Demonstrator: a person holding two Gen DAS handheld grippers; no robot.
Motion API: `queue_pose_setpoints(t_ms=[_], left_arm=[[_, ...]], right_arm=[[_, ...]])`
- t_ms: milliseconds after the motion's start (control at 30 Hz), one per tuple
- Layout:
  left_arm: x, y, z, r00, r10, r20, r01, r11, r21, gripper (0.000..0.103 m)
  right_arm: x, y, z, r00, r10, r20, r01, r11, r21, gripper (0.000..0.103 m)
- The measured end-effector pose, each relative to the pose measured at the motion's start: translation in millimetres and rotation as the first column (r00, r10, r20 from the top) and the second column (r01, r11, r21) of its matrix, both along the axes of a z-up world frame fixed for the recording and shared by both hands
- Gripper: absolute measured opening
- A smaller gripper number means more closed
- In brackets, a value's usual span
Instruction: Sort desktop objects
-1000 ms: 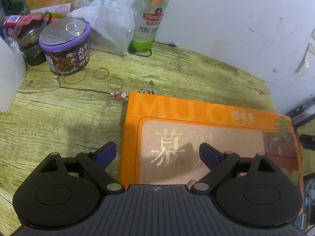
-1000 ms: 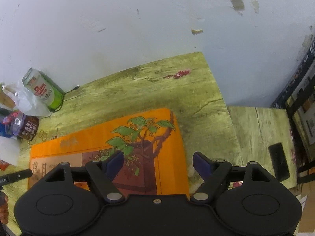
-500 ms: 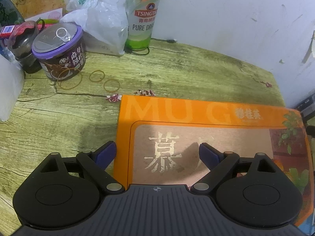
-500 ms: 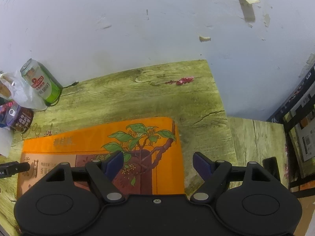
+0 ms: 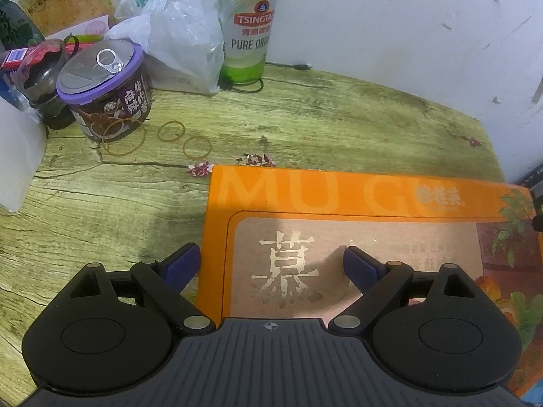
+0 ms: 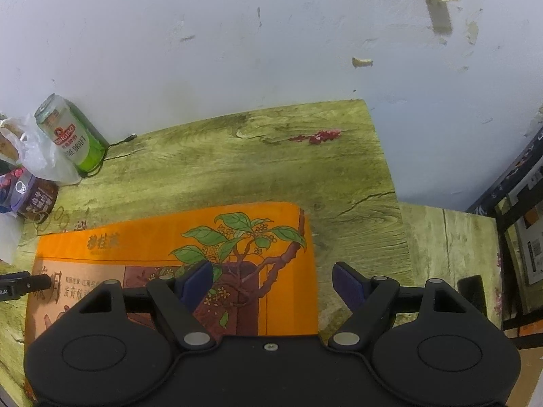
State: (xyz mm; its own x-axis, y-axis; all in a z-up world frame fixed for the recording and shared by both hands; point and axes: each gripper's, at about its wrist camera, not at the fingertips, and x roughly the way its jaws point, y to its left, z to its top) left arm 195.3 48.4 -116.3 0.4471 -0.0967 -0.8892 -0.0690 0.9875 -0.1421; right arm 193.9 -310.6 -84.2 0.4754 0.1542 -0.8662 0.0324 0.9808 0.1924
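Observation:
A flat orange gift box (image 5: 356,210) with gold characters lies on the green wood-grain table; the right wrist view shows its leaf-printed end (image 6: 169,244). My left gripper (image 5: 271,264) is open over the box's left end, its left finger beside the edge. My right gripper (image 6: 273,279) is open over the box's right edge. A purple-lidded can (image 5: 108,91), a green beer can (image 5: 247,23) and rubber bands (image 5: 171,131) sit at the back left.
A crumpled plastic bag (image 5: 176,34) and a dark jar (image 5: 40,81) crowd the back left corner by the white wall. The table's right edge (image 6: 390,183) drops to a lower shelf holding a black phone (image 6: 471,291).
Both grippers have pulled back and lifted slightly, so the box sits lower and more fully in view. The fingers stay open and the box has not moved.

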Motion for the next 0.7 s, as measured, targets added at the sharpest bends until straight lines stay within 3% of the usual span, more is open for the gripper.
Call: queue_pose_setpoints(t_ms=[367, 500, 700], left_arm=[[0.3, 13.8, -1.2, 0.996, 0.089, -0.006, -0.089, 0.996, -0.013, 0.092], [2.3, 11.6, -1.5, 0.995, 0.101, -0.007, -0.101, 0.995, 0.008, 0.092], [5.0, 2.1, -3.1, 0.994, 0.112, 0.004, -0.112, 0.992, 0.062, 0.096]], right_arm=[[-19.2, -28.8, -10.8, 0.997, -0.073, 0.041, 0.062, 0.973, 0.223, 0.076], [-23.4, -32.9, -14.3, 0.993, -0.086, 0.082, 0.063, 0.966, 0.250, 0.076], [-29.2, -32.3, -10.2, 0.977, -0.095, 0.192, 0.061, 0.982, 0.176, 0.075]])
